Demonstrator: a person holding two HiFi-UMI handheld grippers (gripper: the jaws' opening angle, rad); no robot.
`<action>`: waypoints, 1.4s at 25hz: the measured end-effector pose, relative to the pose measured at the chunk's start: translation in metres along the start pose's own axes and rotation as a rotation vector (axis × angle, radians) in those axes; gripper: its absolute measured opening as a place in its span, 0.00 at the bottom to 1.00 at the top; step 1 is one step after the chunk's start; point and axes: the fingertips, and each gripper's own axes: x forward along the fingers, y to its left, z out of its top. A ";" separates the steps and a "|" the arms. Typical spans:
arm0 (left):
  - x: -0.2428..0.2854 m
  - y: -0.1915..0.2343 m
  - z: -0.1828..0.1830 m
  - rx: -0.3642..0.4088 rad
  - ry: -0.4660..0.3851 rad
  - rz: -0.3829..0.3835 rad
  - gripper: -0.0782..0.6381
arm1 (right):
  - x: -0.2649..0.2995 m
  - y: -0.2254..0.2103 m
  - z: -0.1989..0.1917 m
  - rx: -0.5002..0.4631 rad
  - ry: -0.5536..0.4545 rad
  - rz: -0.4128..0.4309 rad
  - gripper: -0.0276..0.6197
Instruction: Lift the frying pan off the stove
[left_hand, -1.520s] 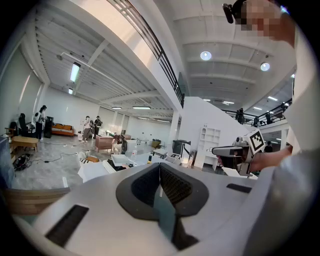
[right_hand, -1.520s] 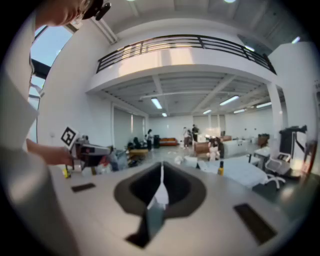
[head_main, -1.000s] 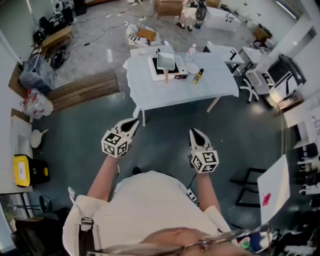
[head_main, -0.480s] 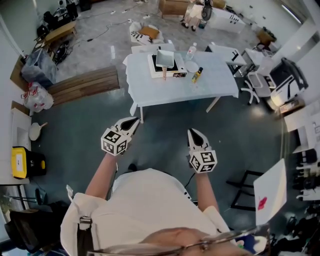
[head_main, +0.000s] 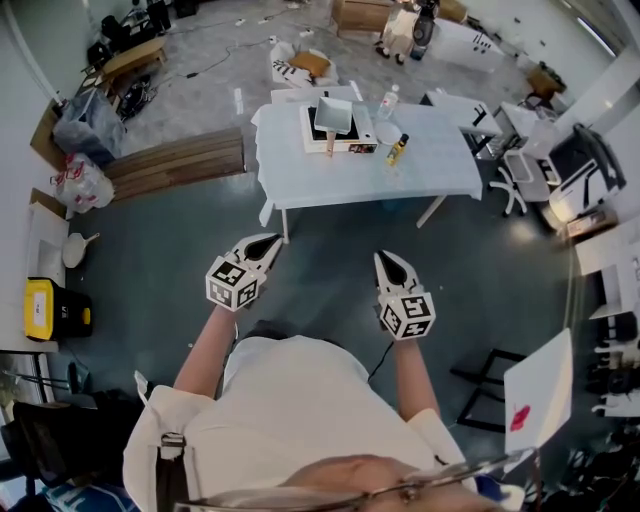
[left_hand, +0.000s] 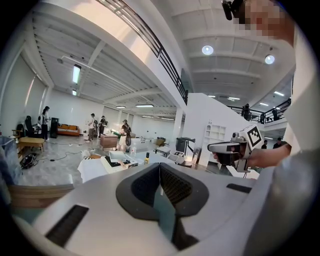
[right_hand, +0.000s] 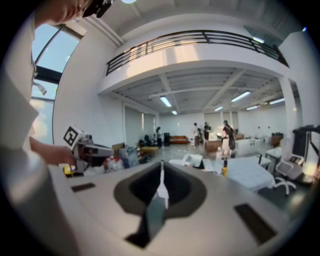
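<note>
Silver frying pan (head_main: 333, 117) sits on the stove (head_main: 358, 143) on the far worktop (head_main: 440, 165), so nothing's started yet; left gripper (head_main: 270, 241) and right gripper (head_main: 383, 258) hang well short, jaws closed tight and empty

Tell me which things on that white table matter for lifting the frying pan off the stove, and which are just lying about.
For the job:
square grey frying pan with wooden handle
black-topped white stove under it
left gripper and right gripper, both shut and empty

Lying about:
clear plastic bottle
yellow bottle with black cap
round white dish
</note>
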 end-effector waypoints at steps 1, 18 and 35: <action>0.001 0.000 -0.001 -0.003 0.000 0.003 0.15 | 0.001 -0.001 -0.001 -0.001 0.000 0.005 0.10; 0.047 0.054 0.012 0.008 0.007 -0.038 0.15 | 0.072 -0.012 -0.002 0.008 0.053 0.019 0.10; 0.118 0.167 0.036 0.004 0.047 -0.127 0.15 | 0.196 -0.034 0.023 0.042 0.085 -0.053 0.10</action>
